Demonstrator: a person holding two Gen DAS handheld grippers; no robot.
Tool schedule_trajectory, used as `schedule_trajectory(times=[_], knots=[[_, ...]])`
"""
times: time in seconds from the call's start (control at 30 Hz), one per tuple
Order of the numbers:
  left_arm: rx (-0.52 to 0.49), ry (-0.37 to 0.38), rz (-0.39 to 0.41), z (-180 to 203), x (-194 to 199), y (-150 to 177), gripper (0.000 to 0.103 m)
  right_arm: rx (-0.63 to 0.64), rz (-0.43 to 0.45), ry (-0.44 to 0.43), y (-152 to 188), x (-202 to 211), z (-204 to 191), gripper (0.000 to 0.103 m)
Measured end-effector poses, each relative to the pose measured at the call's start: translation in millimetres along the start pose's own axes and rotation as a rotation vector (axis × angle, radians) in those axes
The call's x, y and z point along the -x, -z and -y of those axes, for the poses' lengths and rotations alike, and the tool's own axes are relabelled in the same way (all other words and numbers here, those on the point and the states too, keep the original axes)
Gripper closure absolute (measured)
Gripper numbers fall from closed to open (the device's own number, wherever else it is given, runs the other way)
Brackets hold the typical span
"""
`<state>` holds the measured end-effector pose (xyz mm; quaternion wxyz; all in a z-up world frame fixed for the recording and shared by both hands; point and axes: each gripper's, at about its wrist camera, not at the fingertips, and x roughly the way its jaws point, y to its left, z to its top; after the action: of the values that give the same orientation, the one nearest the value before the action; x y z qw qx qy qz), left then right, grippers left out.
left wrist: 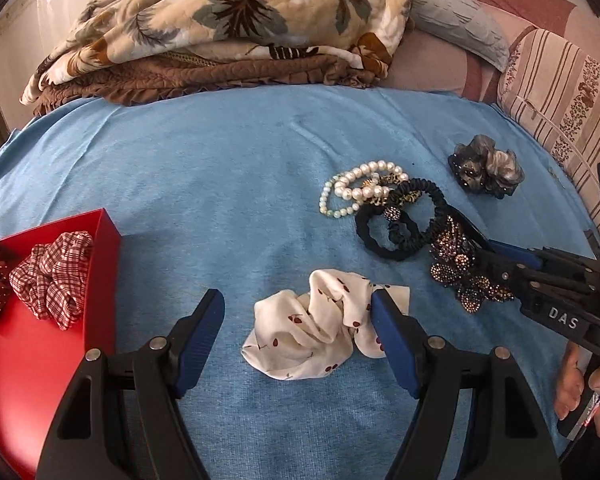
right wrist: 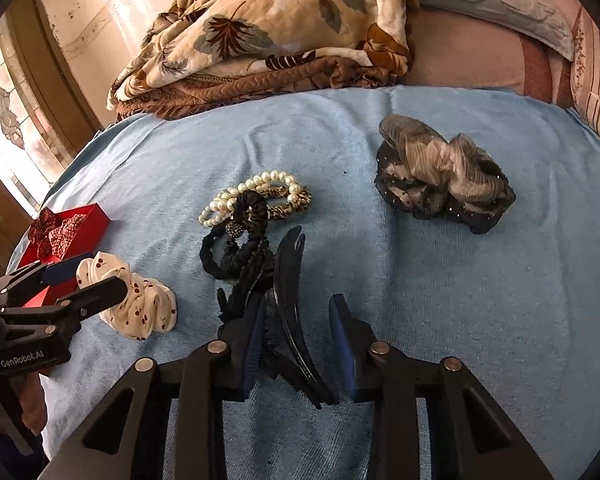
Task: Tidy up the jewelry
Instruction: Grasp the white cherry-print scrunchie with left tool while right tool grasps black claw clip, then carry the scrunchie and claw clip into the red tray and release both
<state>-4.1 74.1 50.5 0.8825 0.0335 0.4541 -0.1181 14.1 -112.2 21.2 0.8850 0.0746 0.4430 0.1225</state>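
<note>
While two scrunchies [left wrist: 48,276] are sitting boxed, left gripper [left wrist: 300,312] is straddling cherry scrunchie [left wrist: 320,328] wide open; right gripper [right wrist: 298,316] is bracketing hair claw [right wrist: 288,280], contact unclear; pearls [left wrist: 356,188] are waiting.

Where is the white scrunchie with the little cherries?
In the left wrist view, the cherry scrunchie lies on the blue cloth, low in the middle, between the red box and the sparkly clip.

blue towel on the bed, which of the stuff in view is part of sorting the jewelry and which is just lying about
Part of the job:
- red box, with two scrunchies inside
- white cherry scrunchie
- pearl bracelets
- black hair ties
- rhinestone hair clip
- grey-and-black scrunchie

Just lying about:
- leaf-print quilt
- grey pillow
- striped pillow
</note>
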Motion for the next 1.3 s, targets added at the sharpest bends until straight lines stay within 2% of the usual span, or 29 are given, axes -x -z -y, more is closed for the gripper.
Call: schedule_trajectory(times=[0.4, 0.47, 0.53, 0.57, 0.77, 0.97, 1.3], knots=[[-0.049, -0.015, -0.012, 16, -3, 4, 0.030, -0.022, -0.012, -0.010, 2, -4, 1, 0.086], [-0.067, -0.025, -0.013, 20, -4, 5, 0.047, -0.023, -0.012, -0.017, 2, -4, 1, 0.090], [-0.085, -0.027, -0.031, 24, -6, 5, 0.080, -0.025, -0.009, -0.023, 2, -3, 1, 0.092], [-0.089, -0.026, -0.033, 25, -5, 5, 0.085, -0.029, -0.010, -0.027, 3, -3, 1, 0.094], [-0.119, -0.066, 0.014, 32, 15, 6, 0.085, -0.057, 0.004, -0.027, 5, 2, 2, 0.096], [-0.134, -0.072, 0.054, 39, 41, 8, 0.085, -0.086, 0.029, -0.023, 8, 14, 2, 0.096], [-0.101, -0.062, 0.113, 24, 86, 16, 0.085, -0.100, 0.095, -0.013, 19, 61, -8, 0.096]])
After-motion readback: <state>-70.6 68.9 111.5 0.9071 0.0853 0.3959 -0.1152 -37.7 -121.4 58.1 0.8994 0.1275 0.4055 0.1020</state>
